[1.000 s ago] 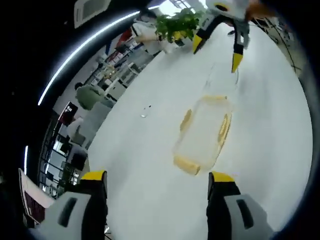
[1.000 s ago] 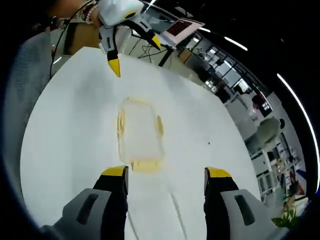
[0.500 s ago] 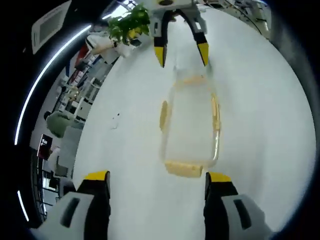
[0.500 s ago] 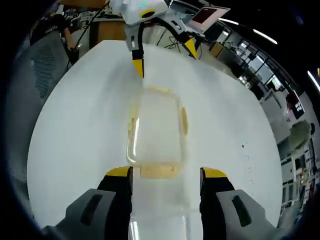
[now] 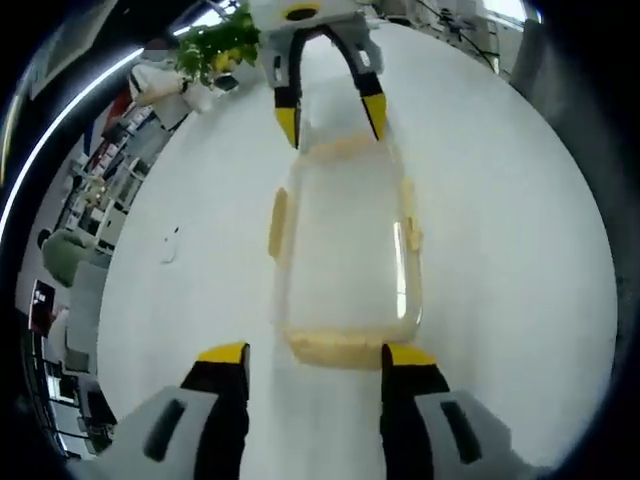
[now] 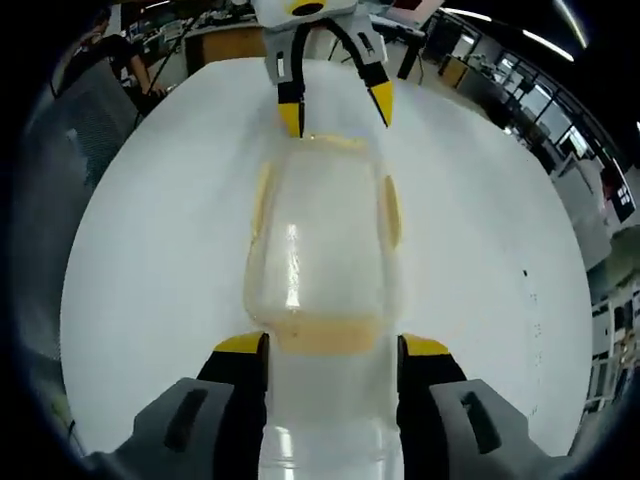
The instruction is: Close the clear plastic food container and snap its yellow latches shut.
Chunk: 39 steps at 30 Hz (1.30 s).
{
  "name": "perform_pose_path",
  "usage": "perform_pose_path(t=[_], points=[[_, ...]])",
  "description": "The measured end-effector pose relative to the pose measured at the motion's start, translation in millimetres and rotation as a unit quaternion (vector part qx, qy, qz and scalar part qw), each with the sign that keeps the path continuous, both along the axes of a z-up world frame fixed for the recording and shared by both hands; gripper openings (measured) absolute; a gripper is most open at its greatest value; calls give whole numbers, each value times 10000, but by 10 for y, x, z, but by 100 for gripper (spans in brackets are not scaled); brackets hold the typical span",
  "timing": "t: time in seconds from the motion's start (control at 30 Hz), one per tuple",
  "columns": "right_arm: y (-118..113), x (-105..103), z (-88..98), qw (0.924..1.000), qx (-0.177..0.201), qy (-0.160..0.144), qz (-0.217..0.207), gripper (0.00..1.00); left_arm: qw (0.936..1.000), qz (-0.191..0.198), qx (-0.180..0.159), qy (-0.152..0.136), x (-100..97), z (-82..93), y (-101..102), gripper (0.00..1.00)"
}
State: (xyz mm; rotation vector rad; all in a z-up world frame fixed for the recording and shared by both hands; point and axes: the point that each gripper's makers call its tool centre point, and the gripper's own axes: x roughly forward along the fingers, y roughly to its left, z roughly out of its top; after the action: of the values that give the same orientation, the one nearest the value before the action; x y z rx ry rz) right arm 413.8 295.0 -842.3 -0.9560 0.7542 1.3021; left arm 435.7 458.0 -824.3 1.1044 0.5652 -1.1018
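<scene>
Left gripper view: the left gripper stands wide, jaws apart, holding nothing. The container lies on the white table just ahead of the tips, its near yellow latch between them. The right gripper, also spread, sits at the container's far end.

Right gripper view: the right gripper is wide and empty. The container lies lengthwise ahead, its near end between the tips. The left gripper straddles the far end. Side latches show yellow.

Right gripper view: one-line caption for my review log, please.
Clear container with yellow latches on white table, flanked endwise by the open right gripper and left gripper.
</scene>
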Motion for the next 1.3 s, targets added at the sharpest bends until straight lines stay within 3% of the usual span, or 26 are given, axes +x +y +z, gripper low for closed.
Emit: perform_pose_path(t=[0.1,0.13,0.23,0.3,0.43,0.7,0.9,1.17,1.3], points=[[6,-33,-43,9998,-112,139,54,44,9997,-146,29,179,-18,-16,-21,47],[47,-48,-37,9997,4,259,-34,43,9994,-177,46,297,-44,-34,-23,44],[34,-16,-44,9996,-67,271,-41,44,9978,-231,87,612,-89,-72,-31,37],[22,-63,-67,9984,-38,554,-110,41,9972,-263,133,686,-58,-72,-45,38],[6,-53,-76,9979,-9,629,-141,40,9933,-360,316,1052,-129,-122,-54,34],[2,-61,-80,9974,-69,710,-130,39,9888,-299,488,1380,-123,-156,-67,34],[7,-47,-83,9968,-281,725,-178,38,9870,-318,689,1416,-135,-165,-68,34],[12,-48,-84,9960,-501,724,-163,39,9878,-223,546,1438,-136,-165,-55,34],[7,-53,-75,9960,-491,716,-187,37,9857,49,863,1446,-153,-178,-44,33]])
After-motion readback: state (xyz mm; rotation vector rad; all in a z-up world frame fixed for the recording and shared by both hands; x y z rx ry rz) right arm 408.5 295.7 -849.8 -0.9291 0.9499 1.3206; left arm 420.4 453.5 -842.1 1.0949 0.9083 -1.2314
